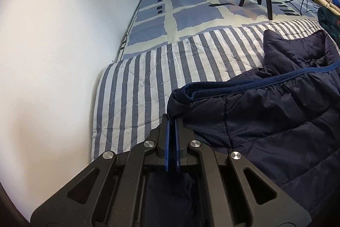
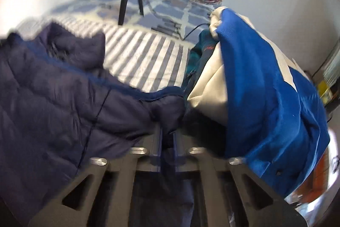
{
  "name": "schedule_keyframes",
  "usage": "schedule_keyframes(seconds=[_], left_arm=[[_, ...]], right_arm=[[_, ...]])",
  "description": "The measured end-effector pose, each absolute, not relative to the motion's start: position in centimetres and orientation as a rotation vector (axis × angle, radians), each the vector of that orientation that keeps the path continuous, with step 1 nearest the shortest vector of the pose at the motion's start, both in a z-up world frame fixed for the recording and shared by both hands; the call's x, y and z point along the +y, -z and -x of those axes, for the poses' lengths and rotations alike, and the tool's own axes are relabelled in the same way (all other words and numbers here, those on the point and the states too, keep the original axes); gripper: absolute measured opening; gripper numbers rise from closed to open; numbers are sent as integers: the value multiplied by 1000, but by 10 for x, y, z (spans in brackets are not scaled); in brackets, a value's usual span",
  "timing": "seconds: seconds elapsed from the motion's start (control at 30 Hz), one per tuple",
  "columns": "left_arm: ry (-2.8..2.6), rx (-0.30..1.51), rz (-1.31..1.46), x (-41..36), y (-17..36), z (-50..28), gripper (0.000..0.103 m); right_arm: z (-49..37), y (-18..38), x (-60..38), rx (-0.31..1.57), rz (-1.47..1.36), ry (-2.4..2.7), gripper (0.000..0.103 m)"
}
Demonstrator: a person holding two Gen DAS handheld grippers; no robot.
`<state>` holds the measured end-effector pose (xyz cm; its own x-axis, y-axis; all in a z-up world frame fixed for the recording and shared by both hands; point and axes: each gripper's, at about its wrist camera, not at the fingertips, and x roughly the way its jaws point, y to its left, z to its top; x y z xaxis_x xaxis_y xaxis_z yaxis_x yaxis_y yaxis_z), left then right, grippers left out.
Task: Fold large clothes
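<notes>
Between the blue pads of the left gripper (image 1: 172, 122), a corner of the navy puffer jacket (image 1: 265, 120) is pinched, the two fingers drawn nearly together on its blue-trimmed edge. From there the jacket runs away to the right across the striped quilt (image 1: 153, 78), its trimmed edge stretching toward the far side. The right gripper (image 2: 167, 135) is likewise clamped on a fold of the same jacket (image 2: 63, 99), though motion blur softens that view; here the garment spreads off to the left. So the jacket's long axis lies between the two grippers, each holding one end of the same edge, neither nearer than the other. Judging from this, the coming fold turns on carrying that held edge forward, away from the cameras, over the body of the jacket toward its collar. Just right of the right gripper a blue and cream garment (image 2: 265, 88) is heaped, close enough to snag.
</notes>
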<state>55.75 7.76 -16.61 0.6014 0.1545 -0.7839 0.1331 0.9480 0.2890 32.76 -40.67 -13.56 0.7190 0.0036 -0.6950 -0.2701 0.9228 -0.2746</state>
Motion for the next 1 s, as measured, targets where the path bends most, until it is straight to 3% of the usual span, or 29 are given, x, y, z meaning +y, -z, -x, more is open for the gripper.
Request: schedule_keyframes(seconds=[0.17,0.3,0.37,0.4,0.43,0.6,0.77,1.0], left_arm=[[-55,920,-353,72,177,-573,3],[-104,930,-438,63,193,-578,11],[-135,917,-437,66,186,-576,26],[-148,904,-423,69,179,-574,43],[-157,891,-408,74,172,-572,49],[-145,839,-305,93,122,-546,49],[55,801,-231,62,79,-481,49],[346,875,-281,-37,110,-405,49]], right_arm=[[-333,130,-414,670,435,0,2],[-340,141,-394,659,579,59,2],[-339,136,-394,672,561,52,5],[-337,130,-397,689,514,35,5],[-334,124,-402,699,465,14,5],[-291,97,-421,669,326,-50,10],[-214,77,-426,635,143,-231,12],[-154,112,-380,697,100,-388,17]])
